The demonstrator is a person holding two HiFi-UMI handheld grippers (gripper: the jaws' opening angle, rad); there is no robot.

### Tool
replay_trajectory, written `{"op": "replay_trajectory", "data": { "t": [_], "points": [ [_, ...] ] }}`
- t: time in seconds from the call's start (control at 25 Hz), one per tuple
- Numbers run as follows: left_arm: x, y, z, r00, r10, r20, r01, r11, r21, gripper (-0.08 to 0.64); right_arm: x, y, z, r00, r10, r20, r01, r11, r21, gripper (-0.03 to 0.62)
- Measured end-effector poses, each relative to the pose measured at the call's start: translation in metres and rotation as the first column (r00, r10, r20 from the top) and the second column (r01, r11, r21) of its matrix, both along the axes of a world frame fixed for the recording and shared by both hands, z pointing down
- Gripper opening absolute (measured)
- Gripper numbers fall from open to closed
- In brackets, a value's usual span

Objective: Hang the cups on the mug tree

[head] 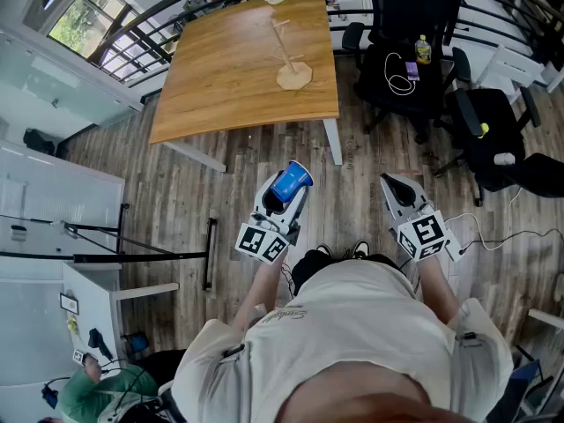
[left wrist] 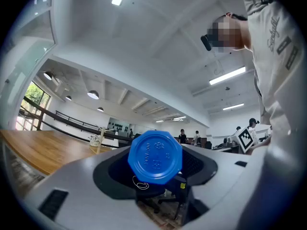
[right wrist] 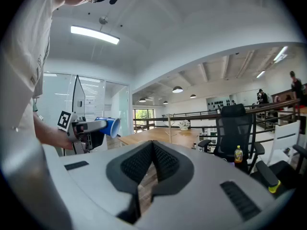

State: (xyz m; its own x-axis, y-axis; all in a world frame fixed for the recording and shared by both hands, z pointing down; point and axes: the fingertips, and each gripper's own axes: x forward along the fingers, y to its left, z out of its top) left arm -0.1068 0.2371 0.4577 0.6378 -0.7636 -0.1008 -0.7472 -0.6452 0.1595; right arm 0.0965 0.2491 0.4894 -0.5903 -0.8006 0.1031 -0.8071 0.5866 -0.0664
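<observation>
Open office, plank floor (head: 352,192). A wooden tabletop (head: 229,69) is ahead, well apart from the person (head: 352,342). The mug tree (head: 289,60) stands upright on the tabletop's right side. The left gripper (head: 284,203) clamps a blue cup (left wrist: 155,157), jaws wide around it, cup base toward the gripper camera, held over the floor. The right gripper (right wrist: 152,150) has its jaws closed together with nothing between them, level with the left. Black office chairs (head: 405,69) sit right of the tabletop.

table: wooden table (head: 229,77), on plank floor (head: 352,192)
on it: we see a mug tree (head: 289,60) upright, right of centre
</observation>
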Motion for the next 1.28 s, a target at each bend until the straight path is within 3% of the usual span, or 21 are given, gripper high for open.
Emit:
{"op": "replay_trajectory", "data": {
  "t": [0.16,0.52,0.72,0.96,1.28],
  "points": [
    [0.002,0.0,-0.003,0.999,-0.003,-0.032,0.003,1.0,0.0,0.267,0.003,-0.005,0.006,1.0,0.006,-0.014,-0.007,1.0,-0.022,-0.006],
    [-0.029,0.002,0.015,0.996,-0.092,-0.014,0.091,0.994,-0.068,0.267,-0.005,-0.012,0.001,0.999,0.021,0.025,-0.022,1.0,0.021,-0.006],
    [-0.019,0.006,0.013,0.997,-0.08,-0.009,0.08,0.995,-0.06,0.267,0.007,-0.012,0.023,0.999,0.028,0.045,-0.026,0.999,-0.041,-0.006],
    [-0.029,0.011,0.036,0.992,-0.116,-0.043,0.108,0.982,-0.153,0.267,0.0,-0.012,0.028,0.999,0.011,0.053,-0.008,0.999,-0.041,-0.006],
    [-0.039,-0.014,0.052,0.993,-0.112,-0.027,0.106,0.981,-0.165,0.267,-0.013,-0.025,0.046,0.999,-0.002,0.044,0.006,0.994,-0.107,-0.006]
  ]
}}
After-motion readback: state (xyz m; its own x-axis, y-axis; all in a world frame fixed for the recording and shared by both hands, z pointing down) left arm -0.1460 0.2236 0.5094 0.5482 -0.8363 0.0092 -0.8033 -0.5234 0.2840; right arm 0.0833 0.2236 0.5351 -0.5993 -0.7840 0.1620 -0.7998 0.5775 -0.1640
